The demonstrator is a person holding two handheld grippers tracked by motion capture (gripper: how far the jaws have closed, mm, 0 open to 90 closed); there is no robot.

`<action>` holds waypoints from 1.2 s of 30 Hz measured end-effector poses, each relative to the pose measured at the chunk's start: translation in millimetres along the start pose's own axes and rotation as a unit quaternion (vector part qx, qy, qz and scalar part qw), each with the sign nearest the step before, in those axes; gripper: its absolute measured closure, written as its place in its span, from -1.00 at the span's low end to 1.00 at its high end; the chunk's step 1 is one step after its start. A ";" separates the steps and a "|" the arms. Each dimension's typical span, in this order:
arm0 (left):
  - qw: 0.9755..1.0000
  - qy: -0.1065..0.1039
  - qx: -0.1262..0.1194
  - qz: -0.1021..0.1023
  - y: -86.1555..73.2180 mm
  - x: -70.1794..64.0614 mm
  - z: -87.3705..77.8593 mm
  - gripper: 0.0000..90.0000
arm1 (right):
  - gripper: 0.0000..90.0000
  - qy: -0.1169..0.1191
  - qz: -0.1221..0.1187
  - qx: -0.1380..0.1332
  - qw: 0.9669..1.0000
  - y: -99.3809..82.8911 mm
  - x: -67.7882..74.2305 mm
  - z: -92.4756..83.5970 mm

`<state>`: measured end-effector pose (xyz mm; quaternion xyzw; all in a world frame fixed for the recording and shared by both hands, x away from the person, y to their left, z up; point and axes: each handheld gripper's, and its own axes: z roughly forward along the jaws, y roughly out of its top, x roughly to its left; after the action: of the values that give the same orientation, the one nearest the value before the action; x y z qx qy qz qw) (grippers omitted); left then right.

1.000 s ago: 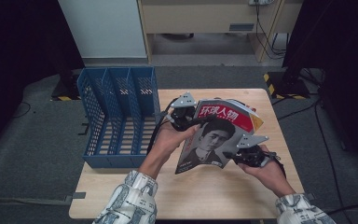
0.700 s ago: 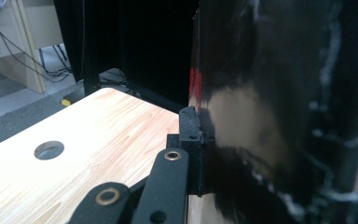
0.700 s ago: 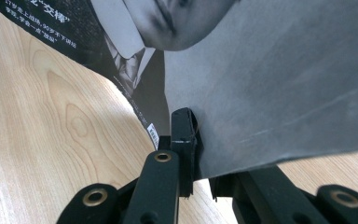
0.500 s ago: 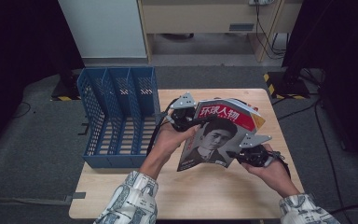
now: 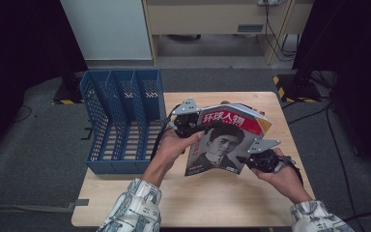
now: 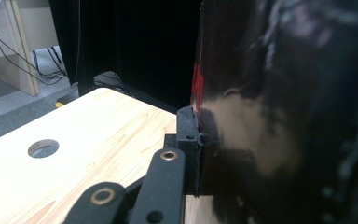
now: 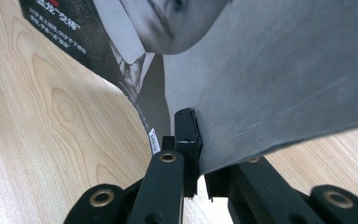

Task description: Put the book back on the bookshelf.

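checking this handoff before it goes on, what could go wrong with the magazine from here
1. Both grippers pinch only the edges of the magazine: the left gripper near the top, the right gripper at the lower corner. The glossy cover could slip or tear.
2. Held aloft, its loose pages could sag and catch the blue file rack.

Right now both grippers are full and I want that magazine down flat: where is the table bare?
Bare wood lies along the near table edge, between the two forearms, and behind the magazine toward the far edge. The left side is crowded by the blue file rack. Left gripper and right gripper clamp the magazine.
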<state>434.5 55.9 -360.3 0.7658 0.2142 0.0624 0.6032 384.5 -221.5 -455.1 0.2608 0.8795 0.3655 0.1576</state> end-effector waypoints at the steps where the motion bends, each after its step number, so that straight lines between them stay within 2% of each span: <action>1: 1.000 0.000 0.000 0.001 0.0 0.1 -0.2 0.85 | 0.91 0.000 0.000 0.000 1.000 0.0 0.0 0.0; 13: 1.000 0.001 -0.004 -0.005 -0.6 2.0 0.7 0.67 | 0.93 -0.006 -0.004 0.012 1.000 -0.7 0.6 0.9; 20: 1.000 -0.001 0.000 -0.006 -0.6 2.3 0.0 0.60 | 0.93 -0.008 -0.015 0.016 1.000 -1.4 1.3 1.8; 22: 1.000 -0.004 0.003 -0.009 -1.0 2.2 -0.5 0.67 | 0.93 -0.008 -0.014 0.017 1.000 -1.4 2.0 2.5; 25: 1.000 0.005 0.005 -0.005 -2.2 0.0 -1.1 0.86 | 0.92 -0.012 -0.013 0.022 1.000 -0.9 3.1 4.6; 30: 1.000 0.012 -0.008 -0.004 -7.4 0.7 -4.1 0.91 | 0.87 -0.012 -0.024 0.015 1.000 -0.2 4.4 8.1; 34: 1.000 0.008 -0.012 0.002 -8.8 0.2 -6.9 0.92 | 0.74 -0.014 -0.024 0.002 1.000 -1.4 1.8 9.2; 36: 1.000 0.006 -0.014 0.002 -9.2 -0.6 -7.4 0.92 | 0.50 -0.023 -0.016 0.000 1.000 -2.7 0.3 8.9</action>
<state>429.0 63.9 -367.0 0.7571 0.2153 0.0707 0.6127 387.5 -218.0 -463.1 0.2548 0.8798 0.3567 0.1838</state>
